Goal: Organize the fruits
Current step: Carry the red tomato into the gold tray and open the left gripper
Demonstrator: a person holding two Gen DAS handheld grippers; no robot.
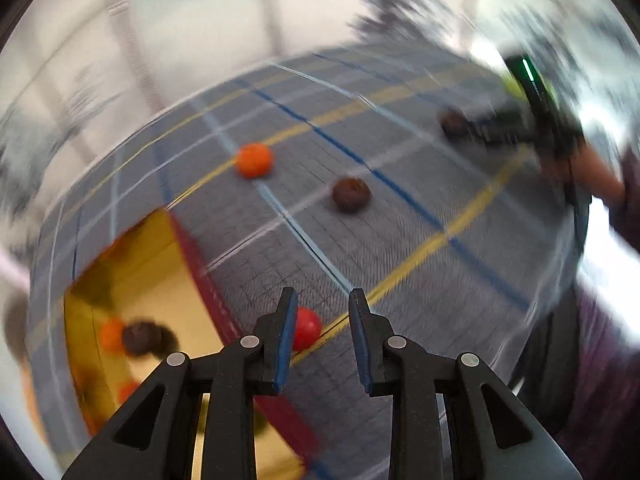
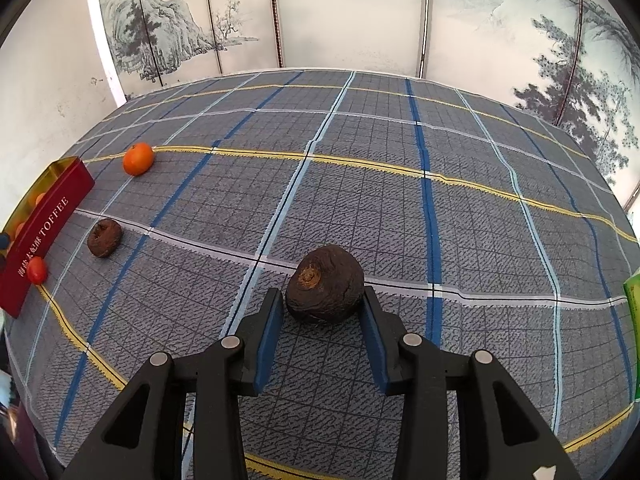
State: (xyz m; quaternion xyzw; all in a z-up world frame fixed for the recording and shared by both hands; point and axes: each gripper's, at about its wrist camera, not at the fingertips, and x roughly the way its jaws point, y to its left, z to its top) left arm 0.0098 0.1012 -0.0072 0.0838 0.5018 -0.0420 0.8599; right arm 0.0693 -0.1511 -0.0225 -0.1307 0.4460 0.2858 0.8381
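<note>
1. The right hand-held gripper stands at a middling width around a dark brown fruit resting on the bench; one pad seems to touch it, the other sits just beside, so no firm hold shows.
2. Likely step: take this fruit to the red tin at the far left, which already holds fruit; centre both pads on the widest part, close gently, and lift straight so it cannot roll.
3. The skin looks wrinkled, leathery and matte, the shape a squat round with a tan stem scar; the checked cloth is coarse-woven.
4. The left hand-held gripper is narrow and holds nothing; a small red fruit lies beside the tin.
</note>
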